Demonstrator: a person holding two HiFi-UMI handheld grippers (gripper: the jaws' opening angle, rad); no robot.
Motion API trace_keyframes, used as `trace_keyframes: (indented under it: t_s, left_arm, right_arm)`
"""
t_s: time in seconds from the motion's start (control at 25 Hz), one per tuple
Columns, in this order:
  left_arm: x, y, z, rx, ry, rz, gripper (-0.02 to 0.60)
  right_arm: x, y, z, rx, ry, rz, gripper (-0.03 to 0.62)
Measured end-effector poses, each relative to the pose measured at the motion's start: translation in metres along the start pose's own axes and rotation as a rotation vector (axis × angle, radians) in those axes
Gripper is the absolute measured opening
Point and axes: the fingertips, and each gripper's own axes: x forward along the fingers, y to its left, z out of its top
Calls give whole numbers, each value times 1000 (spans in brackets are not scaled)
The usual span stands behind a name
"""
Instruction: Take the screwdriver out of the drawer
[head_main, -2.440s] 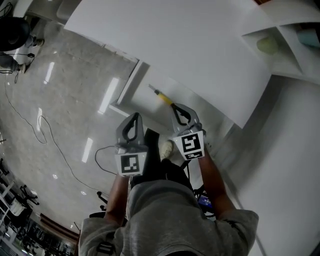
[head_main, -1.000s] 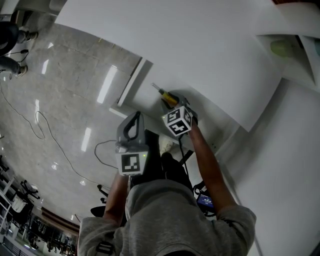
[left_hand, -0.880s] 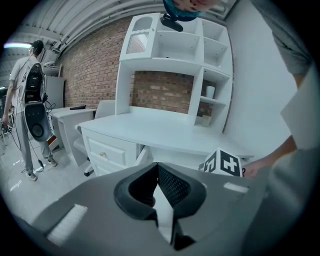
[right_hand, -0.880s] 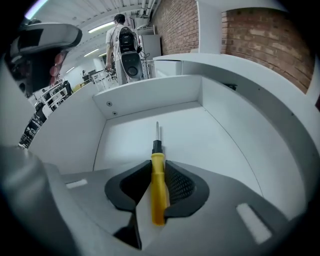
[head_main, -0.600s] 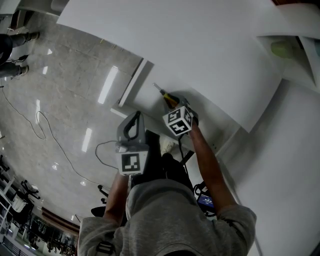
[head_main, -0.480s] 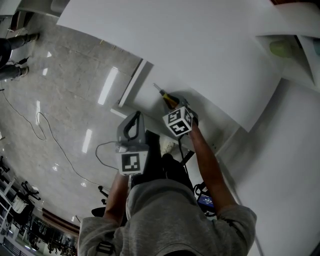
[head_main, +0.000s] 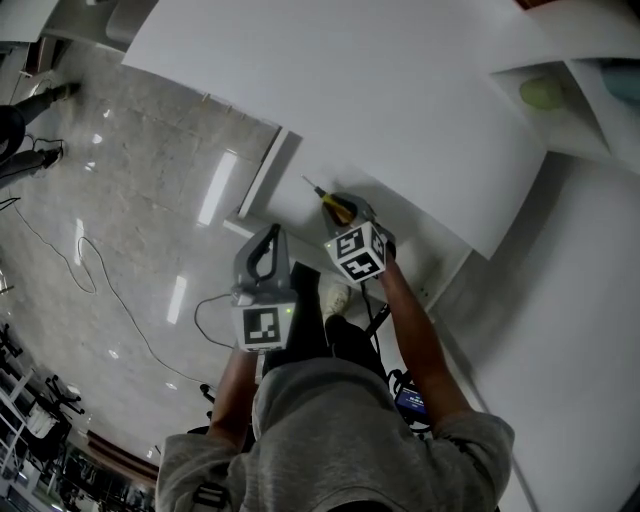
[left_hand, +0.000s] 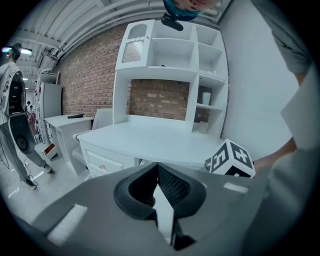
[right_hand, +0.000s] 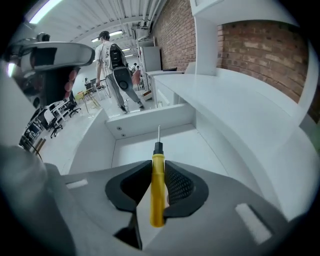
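- Firmly clamped, the right gripper (right_hand: 159, 169) held the yellow screwdriver (right_hand: 157, 197) by its handle, over the open drawer (right_hand: 150, 145).
- The left gripper (left_hand: 157, 169), jaws together and empty, hung just left of it.
- To finish cleanly, the grip probably needed keeping tight while the tip cleared the drawer's far wall and the desk (head_main: 400, 100) overhang.

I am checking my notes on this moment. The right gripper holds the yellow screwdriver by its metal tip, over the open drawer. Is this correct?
Not quite. The right gripper, its jaws just closed, holds the yellow screwdriver by its handle, not the metal tip, over the open drawer. The right gripper view shows this.
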Motion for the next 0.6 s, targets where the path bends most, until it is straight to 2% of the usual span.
trace_keyframes:
  t_s: [0.6]
  left_arm:
    - [-36, -27, 83, 76, -112, -69, 12]
  right_arm:
    - [-122, 8, 69, 30, -185, -113, 83]
